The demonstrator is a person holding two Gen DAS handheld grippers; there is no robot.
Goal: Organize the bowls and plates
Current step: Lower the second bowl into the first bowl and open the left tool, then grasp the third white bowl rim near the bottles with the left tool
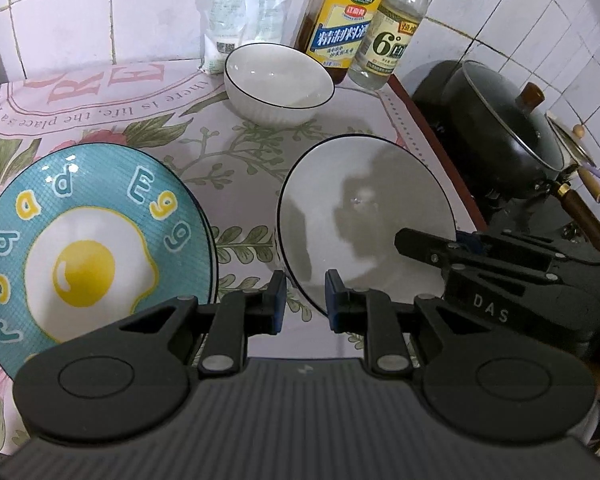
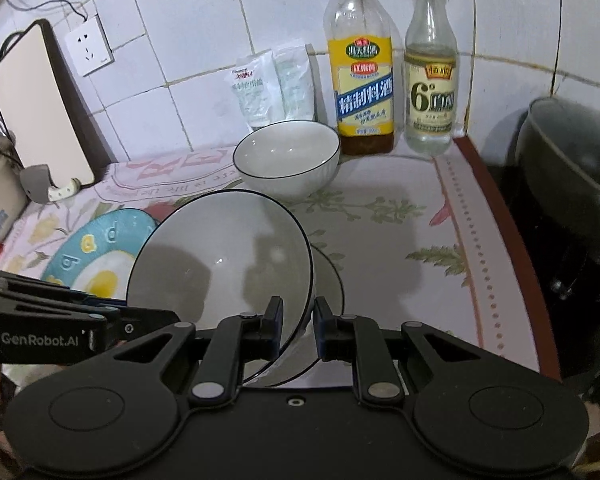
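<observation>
Two grippers work over the flowered tablecloth (image 2: 400, 240). The right gripper (image 2: 298, 326) is clamped on the rim of a white bowl (image 2: 220, 264) with a thin dark edge: its blue-padded fingers (image 2: 277, 320) stand close together with the bowl wall pinched between them, one inside and one outside. That bowl is tipped steeply on its side above the cloth, its mouth facing the left side of the right wrist view and somewhat upward, its base toward the right. Under and just behind it lies another dark-rimmed white dish (image 2: 328, 280), mostly hidden; whether it is a plate or a bowl cannot be told. The left gripper (image 1: 306, 300) holds nothing, its jaws parted by a narrow gap, hovering between the tilted bowl and a blue plate (image 1: 96, 236) printed with a fried egg and letters, which lies flat on the cloth to the left of the tilted bowl. A second white bowl (image 2: 288, 158) stands upright farther back, mouth up, just in front of two bottles (image 2: 364, 80) and some white packets (image 2: 268, 88) at the tiled wall. A black lidded pot (image 1: 504, 120) sits on the stove beyond the cloth's right edge.
</observation>
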